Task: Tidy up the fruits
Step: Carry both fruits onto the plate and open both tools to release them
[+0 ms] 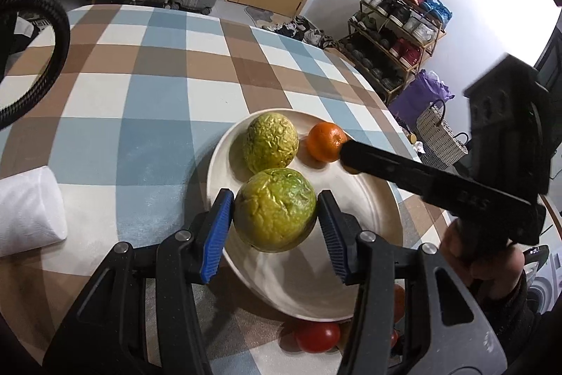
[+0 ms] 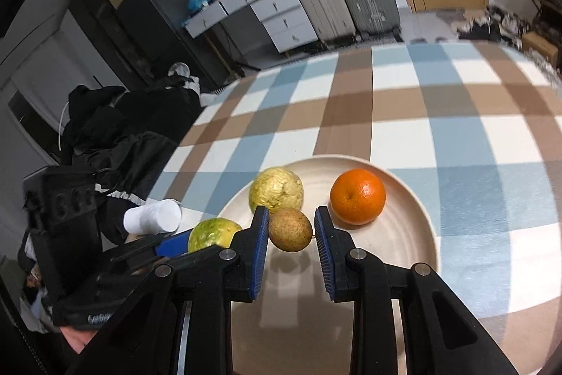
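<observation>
Claws (image 1: 275, 227) (image 2: 289, 245) level over plate (image 1: 368, 199), gripping fruit (image 1: 275, 209)

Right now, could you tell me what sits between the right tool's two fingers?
A small brown fruit sits there over the plate, touching the left pad, with a slight gap to the right one. The right wrist view shows it.

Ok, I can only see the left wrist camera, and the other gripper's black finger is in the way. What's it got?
Observer: The right gripper has a small round brown fruit between its blue pads.
Operator: Is it sitting on the plate?
Observer: It looks lifted; its shadow falls on the plate just below.
Operator: What's beside the table over there?
Observer: A heap of dark clothes, past the table's edge.
</observation>
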The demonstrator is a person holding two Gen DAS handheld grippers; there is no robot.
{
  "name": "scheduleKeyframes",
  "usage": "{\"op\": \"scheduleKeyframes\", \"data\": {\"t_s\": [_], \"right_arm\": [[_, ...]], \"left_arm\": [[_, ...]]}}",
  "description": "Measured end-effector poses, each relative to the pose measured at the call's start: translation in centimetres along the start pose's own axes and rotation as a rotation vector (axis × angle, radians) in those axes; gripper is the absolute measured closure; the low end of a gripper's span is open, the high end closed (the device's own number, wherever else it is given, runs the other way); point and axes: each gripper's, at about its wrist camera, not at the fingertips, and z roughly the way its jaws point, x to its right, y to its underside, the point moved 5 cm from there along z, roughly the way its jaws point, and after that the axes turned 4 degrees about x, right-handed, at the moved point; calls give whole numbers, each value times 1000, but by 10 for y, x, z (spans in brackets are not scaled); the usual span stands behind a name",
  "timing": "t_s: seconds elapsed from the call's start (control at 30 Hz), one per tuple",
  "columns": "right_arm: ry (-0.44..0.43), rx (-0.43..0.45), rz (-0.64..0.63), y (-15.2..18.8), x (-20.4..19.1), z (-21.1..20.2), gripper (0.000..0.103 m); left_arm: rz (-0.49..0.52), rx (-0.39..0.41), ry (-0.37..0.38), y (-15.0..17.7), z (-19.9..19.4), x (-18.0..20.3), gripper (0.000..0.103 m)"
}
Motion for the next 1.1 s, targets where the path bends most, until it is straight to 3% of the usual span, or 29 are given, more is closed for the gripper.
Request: {"op": "scheduleKeyframes", "data": {"t_s": [0.23, 0.53, 0.63, 0.73, 0.8, 0.93, 1.1], "right_arm": [[24, -43, 1, 1, 1, 20, 76], [54, -30, -18, 0, -3, 26, 73], [58, -10, -15, -2, -3, 22, 56], [42, 24, -6, -6, -4, 11, 54], [36, 47, -6, -8, -6, -1, 51], [37, 120, -6, -10, -9, -34, 30], [28, 219, -15, -6, -16, -79, 16]], "left_arm": [[45, 0, -14, 0, 9, 2, 56], [45, 5, -20, -3, 13, 1, 56], [48, 11, -37, -5, 12, 2, 55], [49, 9, -43, -7, 10, 5, 51], [52, 16, -43, -7, 5, 10, 46], [73, 42, -70, -7, -12, 21, 35], [100, 79, -95, -4, -40, 39, 23]]}}
